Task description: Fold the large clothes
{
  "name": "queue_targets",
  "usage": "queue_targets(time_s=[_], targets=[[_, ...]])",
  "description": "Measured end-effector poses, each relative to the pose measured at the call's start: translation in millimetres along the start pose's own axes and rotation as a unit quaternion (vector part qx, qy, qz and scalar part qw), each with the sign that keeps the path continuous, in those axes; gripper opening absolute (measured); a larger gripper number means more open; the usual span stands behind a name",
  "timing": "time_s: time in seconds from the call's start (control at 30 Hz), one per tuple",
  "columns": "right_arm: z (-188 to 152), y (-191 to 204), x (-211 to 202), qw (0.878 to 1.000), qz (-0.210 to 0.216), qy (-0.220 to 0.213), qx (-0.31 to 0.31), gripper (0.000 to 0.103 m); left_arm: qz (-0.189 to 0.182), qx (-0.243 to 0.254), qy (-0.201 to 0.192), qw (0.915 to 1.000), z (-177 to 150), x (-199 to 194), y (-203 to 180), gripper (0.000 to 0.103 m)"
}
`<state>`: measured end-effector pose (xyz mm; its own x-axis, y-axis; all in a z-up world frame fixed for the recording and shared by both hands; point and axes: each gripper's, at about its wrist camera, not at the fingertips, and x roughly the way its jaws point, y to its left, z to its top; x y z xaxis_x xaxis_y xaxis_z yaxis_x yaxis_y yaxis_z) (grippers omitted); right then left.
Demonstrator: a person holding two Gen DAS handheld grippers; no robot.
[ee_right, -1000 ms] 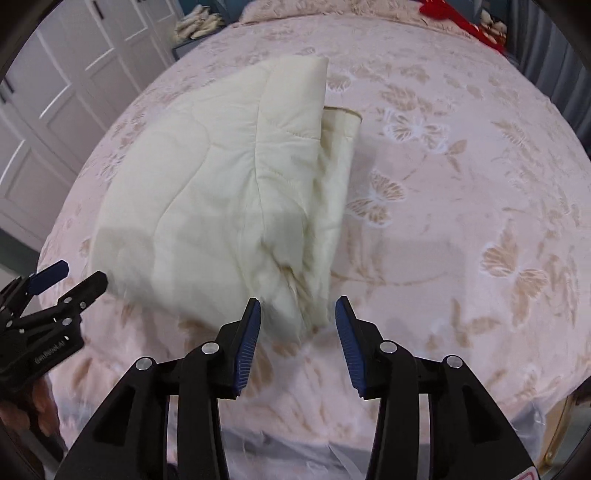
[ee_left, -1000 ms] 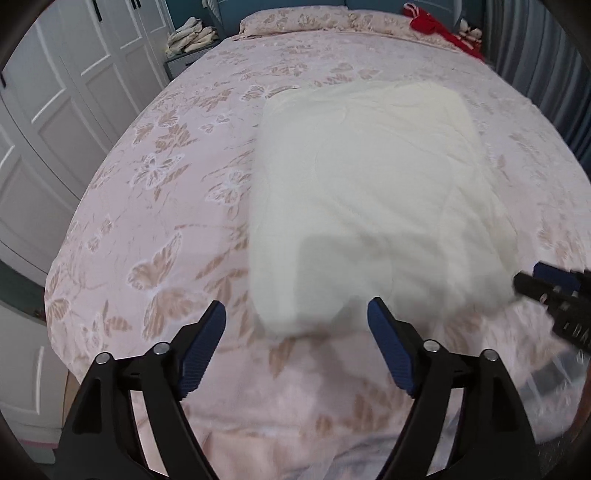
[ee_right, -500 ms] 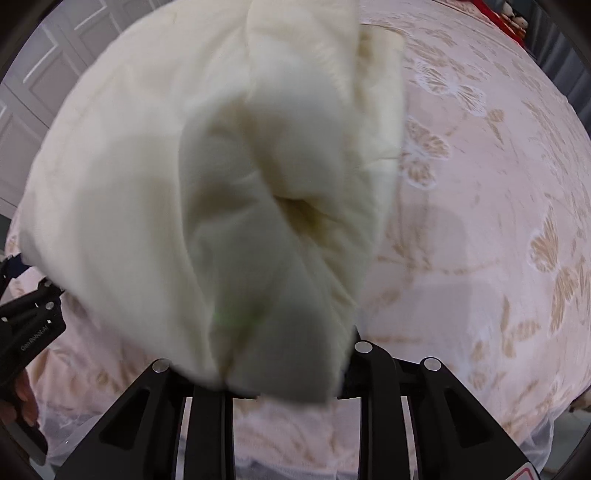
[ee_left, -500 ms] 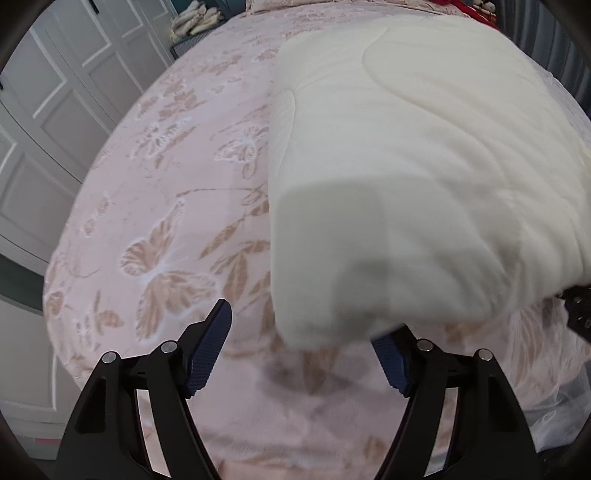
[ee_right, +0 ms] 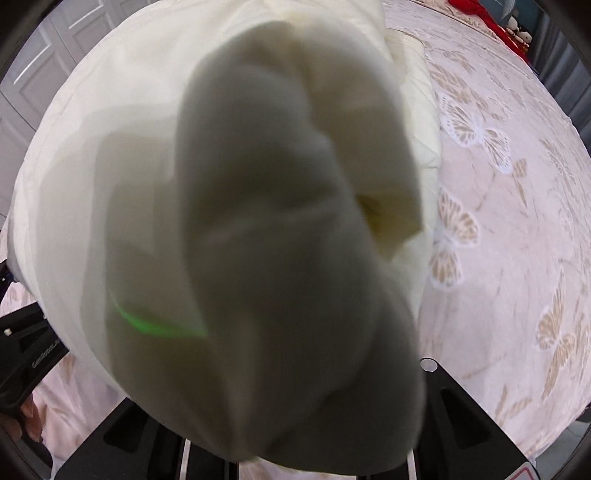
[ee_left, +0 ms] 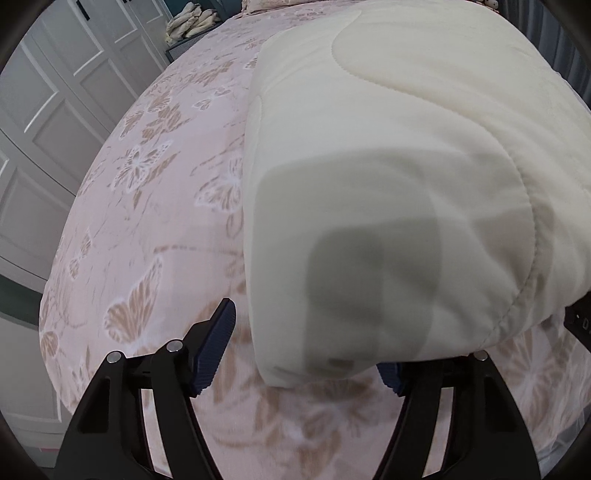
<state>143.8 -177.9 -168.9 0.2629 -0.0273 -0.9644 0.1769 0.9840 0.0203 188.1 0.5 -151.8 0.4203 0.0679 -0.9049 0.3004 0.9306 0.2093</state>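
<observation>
A cream quilted blanket (ee_left: 388, 155) lies folded on the pink butterfly bedspread (ee_left: 147, 206). My left gripper (ee_left: 306, 347) hangs over its near left corner. The left fingertip (ee_left: 221, 332) stands clear of the cloth, and the corner drapes over the other finger. Its jaws are closing with the corner between them, not pinched. In the right wrist view the blanket's near right corner (ee_right: 295, 229) is bunched up over my right gripper (ee_right: 295, 424) and hides its fingertips, which look shut on it. The left gripper's body (ee_right: 26, 354) shows at that view's left edge.
White wardrobe doors (ee_left: 55, 129) stand left of the bed. A pile of pale cloths (ee_left: 192, 22) sits on a bedside cabinet at the back. Something red (ee_right: 476, 11) lies by the far pillows. A dark curtain (ee_left: 576, 55) hangs on the right. The bed's near edge is just below the grippers.
Both grippers have dropped toward the blanket's near edge. The right jaws have closed in on the right corner, which now bunches over them. The left jaws have narrowed around the left corner.
</observation>
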Motion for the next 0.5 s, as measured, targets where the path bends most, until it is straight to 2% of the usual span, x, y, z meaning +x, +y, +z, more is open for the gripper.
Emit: queue_targets(time_s=[0.1, 0.2, 0.27, 0.3, 0.33, 0.37, 0.43, 0.5], targets=[[-2, -6, -11, 1.0, 0.013, 0.002, 0.008, 0.021, 0.001, 0.005, -0.001, 1.0, 1, -8, 2, 0.067], [-22, -17, -57, 0.999, 0.024, -0.03, 0.002, 0.024, 0.002, 0.018, -0.037, 0.9991, -17, -53, 15, 0.069], [-33, -21, -88, 0.998, 0.019, -0.06, 0.003, 0.038, -0.028, -0.001, -0.058, 0.9979, -28, -85, 32, 0.076], [-37, -21, -103, 0.996, 0.023, -0.08, 0.009, 0.042, -0.045, -0.019, -0.067, 0.9965, -29, -95, 38, 0.083], [-32, -26, -113, 0.995, 0.033, -0.096, 0.016, 0.05, -0.058, -0.035, -0.073, 0.995, -27, -102, 43, 0.085], [-27, -28, -122, 0.992, 0.049, -0.11, 0.025, 0.056, -0.071, -0.053, -0.077, 0.9931, -20, -104, 48, 0.085], [-7, -25, -121, 0.988, 0.086, -0.121, 0.037, 0.06, -0.069, -0.071, -0.073, 0.9924, -7, -97, 49, 0.085], [2, -21, -111, 0.989, 0.087, -0.113, 0.039, 0.059, -0.059, -0.079, -0.059, 0.9934, 7, -79, 44, 0.082]])
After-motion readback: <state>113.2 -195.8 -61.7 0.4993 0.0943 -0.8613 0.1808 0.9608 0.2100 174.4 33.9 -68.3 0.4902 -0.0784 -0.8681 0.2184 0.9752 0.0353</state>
